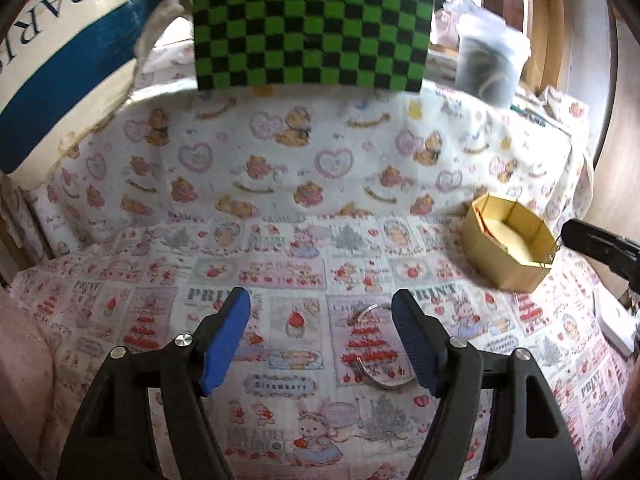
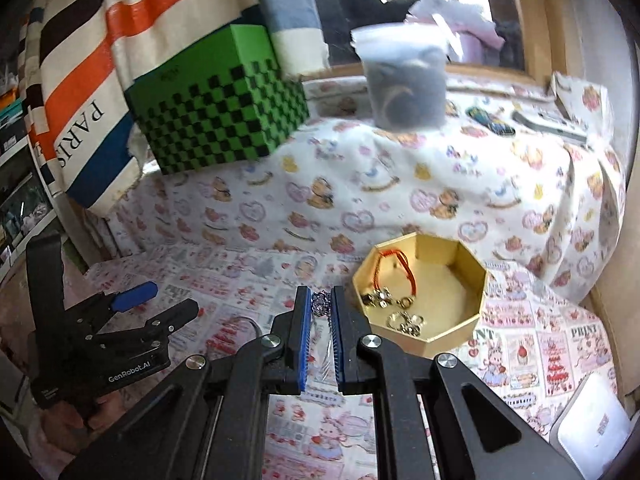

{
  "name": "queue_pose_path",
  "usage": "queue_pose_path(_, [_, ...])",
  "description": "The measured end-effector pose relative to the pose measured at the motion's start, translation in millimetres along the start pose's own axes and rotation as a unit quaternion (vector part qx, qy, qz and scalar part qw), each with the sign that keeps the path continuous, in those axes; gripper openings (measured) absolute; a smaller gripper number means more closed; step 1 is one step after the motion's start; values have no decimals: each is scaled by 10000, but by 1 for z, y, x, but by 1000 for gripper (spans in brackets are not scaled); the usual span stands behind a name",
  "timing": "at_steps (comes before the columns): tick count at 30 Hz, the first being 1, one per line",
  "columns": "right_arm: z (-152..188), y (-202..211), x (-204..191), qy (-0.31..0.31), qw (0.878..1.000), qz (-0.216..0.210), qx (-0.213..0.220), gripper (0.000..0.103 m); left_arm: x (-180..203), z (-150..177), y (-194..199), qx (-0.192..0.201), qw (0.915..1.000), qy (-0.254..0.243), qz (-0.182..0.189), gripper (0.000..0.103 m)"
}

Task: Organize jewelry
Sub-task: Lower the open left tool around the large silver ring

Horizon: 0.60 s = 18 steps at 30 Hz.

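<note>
A: Carrying a small sparkly bead piece (image 2: pixel 321 305) in the right gripper (image 2: pixel 321 312); jaws nearly shut, the piece pinched at the very tips and held clear of the printed cloth (image 2: pixel 520 344). Destination looks like the gold octagonal box (image 2: pixel 456 342), just beside the tips at two o'clock in the right wrist view.

B: Box contents?

A: An orange cord bracelet (image 2: pixel 394 270) against the wall at ten o'clock, with metal charms and rings (image 2: pixel 400 312) along the near edge. The far half of the floor is bare.

B: Then carry the tips over the near wall before lowering. Release low, over the bare floor at one o'clock, so the piece does not snag the cord or bounce out. The pinch is at the fingertips only; judged marginal, so no quick wrist rolls.

A: Noted. Left gripper (image 1: pixel 322 340): jaws wide apart, nothing between the pads. A silver bangle (image 1: pixel 380 348) lies flat on the cloth just ahead of it, close by the right-hand finger (image 1: pixel 416 344), toward one o'clock of the gap's centre.

B: Shift it that way until the wire sits between both pads, come down, then close on one side of the loop. Thin wire on soft cloth; I expect it could slip under a pad.

A: Box sits at two o'clock in the left view as well (image 1: pixel 506 240).
</note>
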State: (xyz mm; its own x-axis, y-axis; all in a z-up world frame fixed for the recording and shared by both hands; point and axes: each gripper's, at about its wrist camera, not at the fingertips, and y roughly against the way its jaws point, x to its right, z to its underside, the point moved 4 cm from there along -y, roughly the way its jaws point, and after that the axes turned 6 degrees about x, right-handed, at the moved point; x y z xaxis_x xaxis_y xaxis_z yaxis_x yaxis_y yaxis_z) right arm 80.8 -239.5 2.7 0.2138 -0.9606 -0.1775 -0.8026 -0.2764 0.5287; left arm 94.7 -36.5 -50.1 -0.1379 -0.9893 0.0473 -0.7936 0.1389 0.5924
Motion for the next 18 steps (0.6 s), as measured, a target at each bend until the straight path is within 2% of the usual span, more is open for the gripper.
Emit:
queue_pose_path(3, [1,3,6,-31,10000,-1,38,11,5,7,-9,-405,9990,-123,121,77])
queue_pose_path(5, [1,5,9,-72,10000,-9,63,11,13,15,-15,-897,9945,-398,377,77])
queue_pose_path(7, [0,7,11,-112,9999,-24,62,11,16,20,-16,-1105,9912,-525,499,77])
queue_pose_path(9, [1,8,11,-112,9999,-40,57,11,21,23,-17,-1186,9893,-651,546,77])
queue_pose_path(14, [2,8,6,-23,10000,-54,31,11,31,33,-26,-1345,9850,-1030,343,79])
queue_pose_path(18, [4,7,4,28,10000,-47,2,11,28,32,-28,-1332,9860,-950,321,80])
